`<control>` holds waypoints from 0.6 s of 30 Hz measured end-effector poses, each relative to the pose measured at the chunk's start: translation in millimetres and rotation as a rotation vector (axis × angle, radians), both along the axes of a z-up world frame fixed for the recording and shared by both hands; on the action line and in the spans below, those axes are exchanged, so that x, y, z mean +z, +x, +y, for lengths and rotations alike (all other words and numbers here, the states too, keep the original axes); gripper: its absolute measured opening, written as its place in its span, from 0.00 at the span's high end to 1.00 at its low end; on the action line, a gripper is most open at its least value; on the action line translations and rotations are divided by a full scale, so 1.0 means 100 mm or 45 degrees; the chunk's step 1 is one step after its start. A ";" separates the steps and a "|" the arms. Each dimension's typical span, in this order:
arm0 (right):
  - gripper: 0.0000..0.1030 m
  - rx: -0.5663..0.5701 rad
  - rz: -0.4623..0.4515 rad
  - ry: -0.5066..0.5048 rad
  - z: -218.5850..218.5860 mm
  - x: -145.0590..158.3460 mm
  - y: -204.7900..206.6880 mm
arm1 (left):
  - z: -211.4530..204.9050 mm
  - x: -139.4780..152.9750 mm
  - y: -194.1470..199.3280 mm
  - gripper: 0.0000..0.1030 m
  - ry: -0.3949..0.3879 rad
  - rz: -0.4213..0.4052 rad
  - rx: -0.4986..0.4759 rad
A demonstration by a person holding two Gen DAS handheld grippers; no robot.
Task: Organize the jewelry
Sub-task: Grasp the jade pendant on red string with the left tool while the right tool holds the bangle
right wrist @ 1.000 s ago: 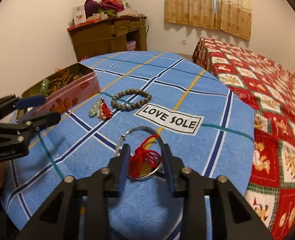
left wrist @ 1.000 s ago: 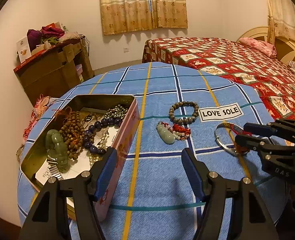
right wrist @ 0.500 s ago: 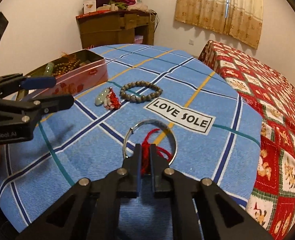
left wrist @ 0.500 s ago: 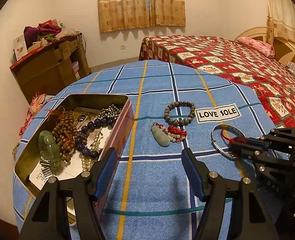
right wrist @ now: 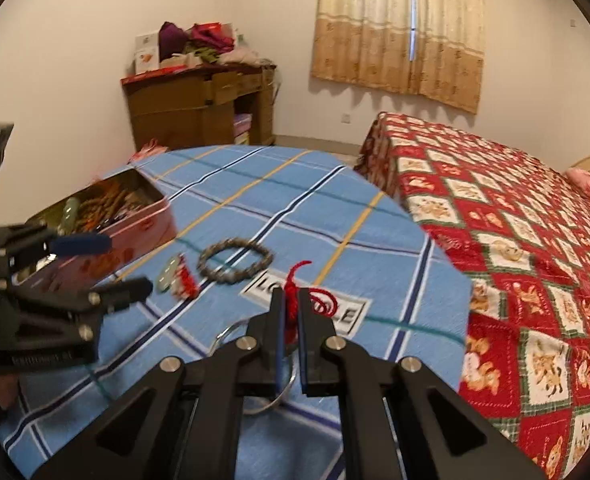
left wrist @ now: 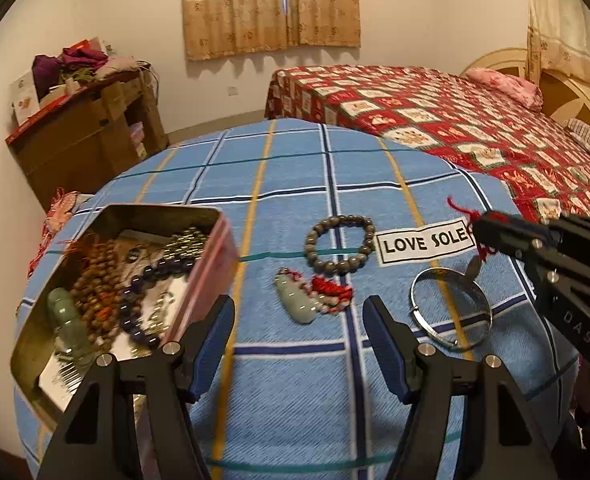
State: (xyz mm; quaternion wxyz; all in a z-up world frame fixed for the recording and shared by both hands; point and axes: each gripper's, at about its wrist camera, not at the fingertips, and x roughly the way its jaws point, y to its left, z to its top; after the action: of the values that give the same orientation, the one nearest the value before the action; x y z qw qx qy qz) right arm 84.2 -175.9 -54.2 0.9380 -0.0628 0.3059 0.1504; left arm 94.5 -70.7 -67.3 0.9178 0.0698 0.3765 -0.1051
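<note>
Grip comes first: in the right wrist view the right gripper [right wrist: 290,312], low centre of frame, has its jaws pressed together on the red cord [right wrist: 293,300] of the silver bangle [right wrist: 255,360]; those jaws have just been closing, with the cord between them. The bangle shows partly behind the jaws, and whether it is fully off the cloth [right wrist: 335,216] cannot be told. In the left wrist view the left gripper [left wrist: 297,332] sits at bottom centre, jaws spread and empty, over the cloth between the tin and the loose pieces. The step in hand appears to be picking up the bangle by its cord for transfer to the tin [left wrist: 215,264], which lies at lower left of that view and already holds beads and a jade piece. The next move likely calls for a clean lift, a carry leftward over the jade pendant [left wrist: 299,300] and bead bracelet [left wrist: 339,246], and release above the tin's open top; the slack cord may let the bangle swing. Orientation: in the left wrist view the bangle lies nearly flat, opening upward, with the cord rising from its far right rim up and right toward the right gripper. The pendant's long axis runs from upper left to lower right. The "LOVE SOLE" label [left wrist: 425,242] sits just beyond.
</note>
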 end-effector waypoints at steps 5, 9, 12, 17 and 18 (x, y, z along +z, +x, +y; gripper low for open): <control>0.93 0.006 0.001 0.026 0.01 -0.02 0.02 | -0.11 -0.12 0.19 0.38 0.015 0.061 -0.017; 0.93 0.018 0.005 0.042 0.01 -0.05 0.01 | -0.11 -0.25 0.38 0.59 -0.015 0.187 -0.020; 0.93 0.023 0.002 0.058 0.00 -0.04 0.00 | -0.09 -0.21 0.34 0.83 -0.011 0.171 -0.013; 0.93 0.030 -0.013 0.058 0.01 0.00 -0.02 | -0.02 -0.13 0.16 0.91 -0.028 0.104 -0.004; 0.93 0.031 -0.016 0.058 0.01 0.01 -0.03 | 0.00 -0.11 0.14 0.91 -0.029 0.092 -0.006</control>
State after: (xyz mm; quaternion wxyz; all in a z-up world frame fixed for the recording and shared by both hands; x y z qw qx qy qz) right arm 81.6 -174.5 -53.7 0.9392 -0.0462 0.2958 0.1682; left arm 108.5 -71.1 -78.3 0.9041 0.0565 0.4080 -0.1139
